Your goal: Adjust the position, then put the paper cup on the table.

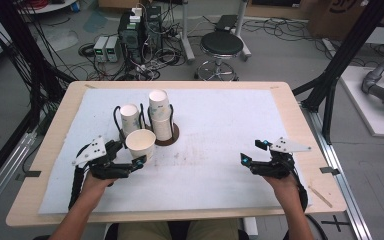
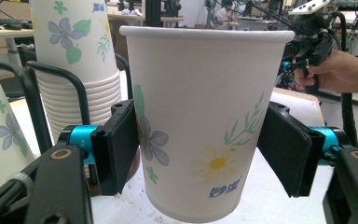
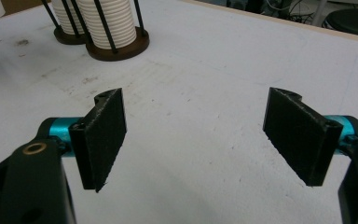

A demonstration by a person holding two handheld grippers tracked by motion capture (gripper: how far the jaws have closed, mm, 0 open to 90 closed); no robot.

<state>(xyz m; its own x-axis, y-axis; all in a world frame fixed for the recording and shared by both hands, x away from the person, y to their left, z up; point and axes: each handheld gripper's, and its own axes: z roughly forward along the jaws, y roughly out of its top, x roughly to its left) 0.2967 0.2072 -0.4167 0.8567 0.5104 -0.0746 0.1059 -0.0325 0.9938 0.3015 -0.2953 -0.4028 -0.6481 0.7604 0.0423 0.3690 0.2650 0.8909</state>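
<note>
Both tongs are over the white cloth on the wooden table (image 1: 290,107). Left tongs (image 1: 130,152) squeeze a white paper cup with painted flowers (image 1: 141,143); in the left gripper view the two black pads press on its sides, one at 9 o'clock and one at 3 o'clock, and the cup (image 2: 200,126) stands upright, mouth up. Its bottom seems to hang a little above the cloth. Right tongs (image 1: 252,151) are wide open with nothing between them, only bare cloth.

From the held cup, a tall stack of white paper cups (image 1: 160,116) sits close by at 1 o'clock, upside down in a black wire holder on a round brown base (image 1: 175,135). A shorter stack of the same cups (image 1: 129,118) sits at 11 o'clock in its own wire holder.

My guess: one cup is already off a stack and turned the right way up. What is left is to set it down on the cloth. The right tongs, well apart at 3 o'clock, have no job yet.
</note>
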